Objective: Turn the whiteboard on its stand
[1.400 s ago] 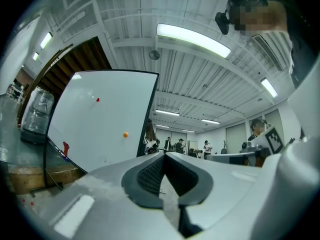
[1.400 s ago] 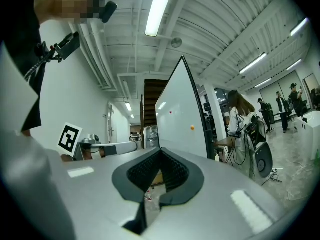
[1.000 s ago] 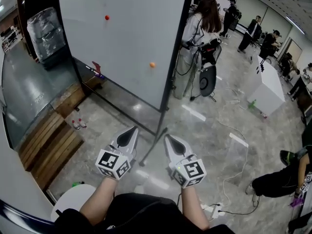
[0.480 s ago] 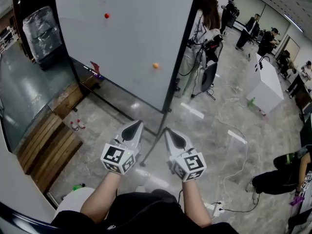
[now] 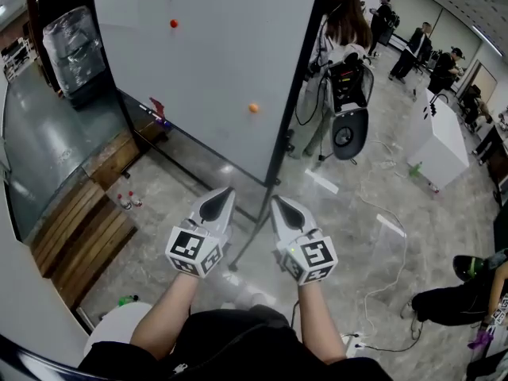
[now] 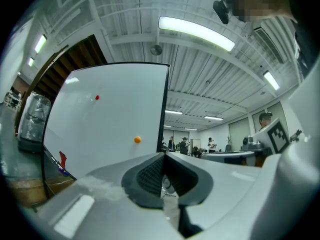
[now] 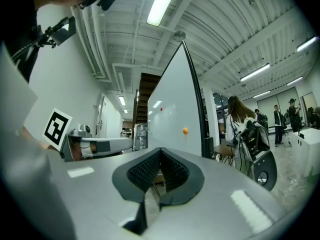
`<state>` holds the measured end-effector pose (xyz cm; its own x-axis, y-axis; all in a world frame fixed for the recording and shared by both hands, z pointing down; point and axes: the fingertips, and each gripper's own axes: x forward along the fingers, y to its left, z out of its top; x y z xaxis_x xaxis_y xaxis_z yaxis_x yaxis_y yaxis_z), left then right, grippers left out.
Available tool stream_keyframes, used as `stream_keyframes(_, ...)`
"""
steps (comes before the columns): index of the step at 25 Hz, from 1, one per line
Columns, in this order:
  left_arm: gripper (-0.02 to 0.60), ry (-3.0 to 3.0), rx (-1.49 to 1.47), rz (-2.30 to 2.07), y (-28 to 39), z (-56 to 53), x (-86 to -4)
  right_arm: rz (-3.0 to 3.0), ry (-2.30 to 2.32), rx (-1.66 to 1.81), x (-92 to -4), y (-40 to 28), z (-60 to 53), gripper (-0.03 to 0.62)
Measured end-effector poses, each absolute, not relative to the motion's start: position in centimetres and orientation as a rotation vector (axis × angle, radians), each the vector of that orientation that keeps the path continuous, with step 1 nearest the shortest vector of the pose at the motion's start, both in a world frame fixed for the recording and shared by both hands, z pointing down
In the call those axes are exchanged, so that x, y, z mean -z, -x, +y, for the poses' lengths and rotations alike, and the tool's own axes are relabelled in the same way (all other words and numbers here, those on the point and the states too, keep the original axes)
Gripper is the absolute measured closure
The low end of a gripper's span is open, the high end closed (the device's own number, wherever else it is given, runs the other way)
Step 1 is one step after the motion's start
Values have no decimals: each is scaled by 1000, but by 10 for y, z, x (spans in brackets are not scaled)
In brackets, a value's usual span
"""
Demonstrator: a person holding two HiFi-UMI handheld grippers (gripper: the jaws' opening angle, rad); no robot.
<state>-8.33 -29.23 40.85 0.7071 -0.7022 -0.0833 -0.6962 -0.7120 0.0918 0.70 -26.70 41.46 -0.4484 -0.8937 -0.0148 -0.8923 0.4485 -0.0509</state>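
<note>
**White board dead ahead, both grippers pinched shut on nothing**

White is the colour that fills the head view: the whiteboard (image 5: 214, 62) stands upright on its stand, its face angled across the top of the frame. Its black side post (image 5: 295, 86) drops to the marbled floor (image 5: 349, 205). Down below, the left gripper (image 5: 218, 203) and the right gripper (image 5: 283, 209) sit side by side, both pointing towards the board and both well short of it. That side post comes down on a line between the two noses, and the stand's foot bar (image 5: 248, 236) shows on the floor in the gap between them.

Over to the left gripper view: the left gripper (image 6: 164, 156) has its jaws pressed together with nothing gripped. The whiteboard (image 6: 110, 119) rises beyond them and to the left, and its dark edge lines up just above the tips. No contact there.

The right gripper view tells the same story: the right gripper (image 7: 160, 151) has its jaws closed on nothing. The whiteboard (image 7: 175, 109) is seen at a steep slant above and past the tips, clear of them.

On the board face sit an orange magnet (image 5: 253, 108) and a red magnet (image 5: 173, 24). A red object (image 5: 157, 108) rests at the tray along the bottom rail. A person with long dark hair (image 5: 343, 22) stands just beyond the board's far edge.
</note>
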Motion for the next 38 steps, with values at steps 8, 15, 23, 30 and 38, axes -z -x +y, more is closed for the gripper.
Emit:
stream_keyframes(8, 578, -2841, 175, -1215, 57, -319, -402, 2674, 1589, -3, -404, -39, -306, 585)
stream_keyframes(15, 578, -2837, 137, -1258, 36, -347, -414, 2680, 1569, -23, -404, -66, -344, 585)
stream_keyframes(23, 578, -2822, 113, -1293, 22, -372, -414, 2709, 1564, -29, -407, -83, -392, 583)
stream_keyframes(30, 578, -2797, 97, -1313, 16, -378, -418, 2796, 1521, -105, -413, -88, -431, 471)
stream_keyframes(38, 578, -2772, 52, -1365, 19, -374, -426, 2936, 1414, -86, -434, -85, -465, 315)
